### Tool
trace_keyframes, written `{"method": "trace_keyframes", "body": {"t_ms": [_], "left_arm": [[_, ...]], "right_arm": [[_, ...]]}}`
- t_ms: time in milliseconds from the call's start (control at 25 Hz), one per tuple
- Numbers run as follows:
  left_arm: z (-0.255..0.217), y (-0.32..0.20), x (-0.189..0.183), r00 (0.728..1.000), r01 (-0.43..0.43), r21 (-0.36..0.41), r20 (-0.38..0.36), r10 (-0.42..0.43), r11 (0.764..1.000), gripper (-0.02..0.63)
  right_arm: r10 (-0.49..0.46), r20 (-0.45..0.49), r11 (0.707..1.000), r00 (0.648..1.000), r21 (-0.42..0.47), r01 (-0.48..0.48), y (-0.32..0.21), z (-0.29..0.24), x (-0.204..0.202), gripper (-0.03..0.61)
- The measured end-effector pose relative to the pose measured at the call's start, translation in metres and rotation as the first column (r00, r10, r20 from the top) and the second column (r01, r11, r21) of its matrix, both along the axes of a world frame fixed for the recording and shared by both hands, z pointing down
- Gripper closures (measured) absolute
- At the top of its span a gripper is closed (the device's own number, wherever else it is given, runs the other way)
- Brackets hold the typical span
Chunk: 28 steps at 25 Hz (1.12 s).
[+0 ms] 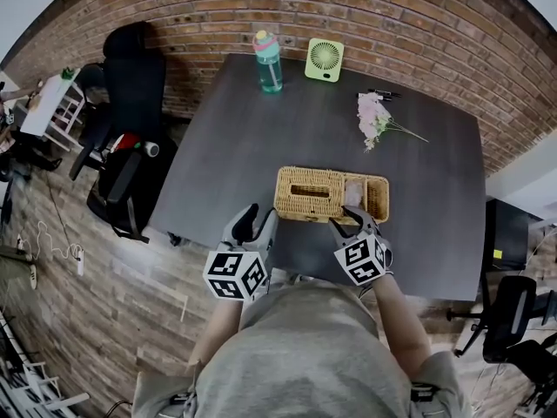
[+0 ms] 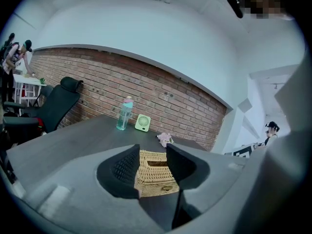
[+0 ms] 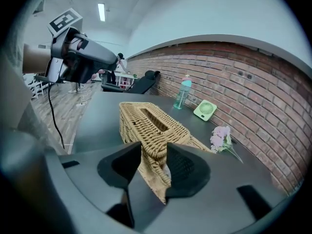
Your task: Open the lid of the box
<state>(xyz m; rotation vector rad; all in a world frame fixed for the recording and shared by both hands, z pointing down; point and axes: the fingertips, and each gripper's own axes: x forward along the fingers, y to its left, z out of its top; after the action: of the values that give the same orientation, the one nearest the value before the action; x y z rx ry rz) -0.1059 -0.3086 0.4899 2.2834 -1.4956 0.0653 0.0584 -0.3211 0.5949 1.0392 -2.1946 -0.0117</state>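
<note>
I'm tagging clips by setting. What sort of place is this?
Likely an office or lab workspace: a dark work table stands against a brick wall, with a black office chair beside it and wood-look flooring.

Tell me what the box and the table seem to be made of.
The box looks like woven wicker or rattan, natural tan and matte: braided strands and an open weave show. The table has a smooth, dark grey, matte top, perhaps laminate or painted board; the look leaves that open.
</note>
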Motion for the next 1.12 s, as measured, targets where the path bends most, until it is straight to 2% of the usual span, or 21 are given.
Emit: {"method": "trace_keyframes", "body": {"t_ms": [600,1120], "left_arm": [[0.005,-0.001,0.004,1.000,0.014,-0.018,-0.027,-0.014,1.000,0.449],[0.004,-0.002,0.000,0.998,0.045,-0.020,-0.041,-0.046,0.999,0.451]], "right_arm": [[-0.008,0.057,0.999,0.998,0.047,0.006,-0.006,-0.037,0.001,0.436],[-0.014,0.142,0.995,0.990,0.104,-0.001,-0.034,-0.083,0.001,0.462]]}}
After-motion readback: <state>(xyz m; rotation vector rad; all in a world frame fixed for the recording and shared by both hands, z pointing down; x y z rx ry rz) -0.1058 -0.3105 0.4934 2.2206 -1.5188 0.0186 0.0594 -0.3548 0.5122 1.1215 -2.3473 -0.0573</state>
